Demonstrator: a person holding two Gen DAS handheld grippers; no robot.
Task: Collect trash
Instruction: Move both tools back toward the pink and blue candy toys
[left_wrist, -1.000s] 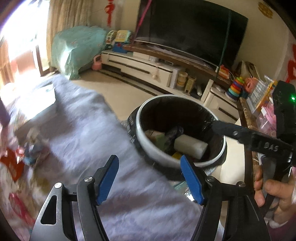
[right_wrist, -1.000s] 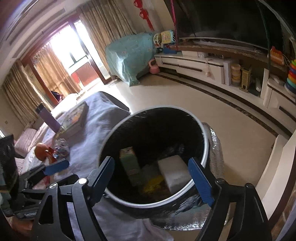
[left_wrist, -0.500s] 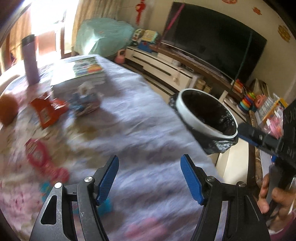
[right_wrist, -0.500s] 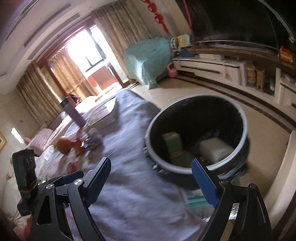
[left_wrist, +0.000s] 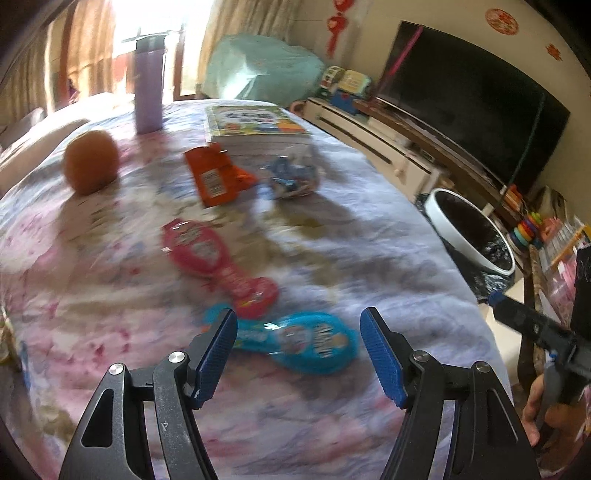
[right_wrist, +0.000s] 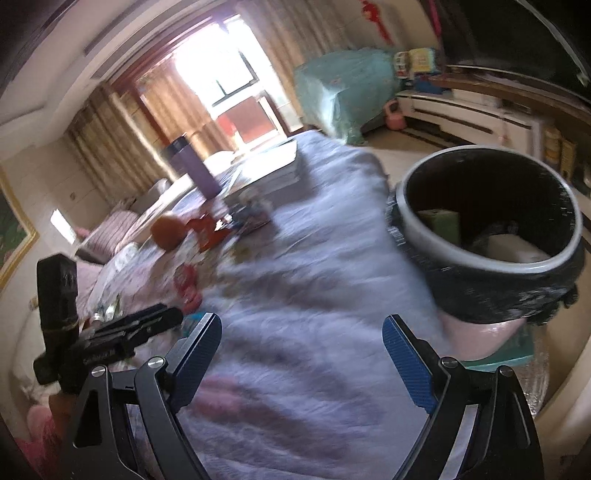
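Left gripper (left_wrist: 298, 357) hovered spread over the blue wrapper (left_wrist: 299, 341), lined up to grab; right gripper (right_wrist: 302, 360) spread, empty, parked near the bin (right_wrist: 436, 251).

Daylight is pouring in through the window (right_wrist: 229, 85) behind the curtains, and it is blowing out to white in both your views. The cloth (left_wrist: 332, 229) is catching soft shadows beside the orange (left_wrist: 90, 160) and the wrappers. Motion blur is smearing the cloth in your right view and softening the bin (right_wrist: 491, 236). Your fisheye lenses are bending the room at the edges, and the corners are falling off to black.
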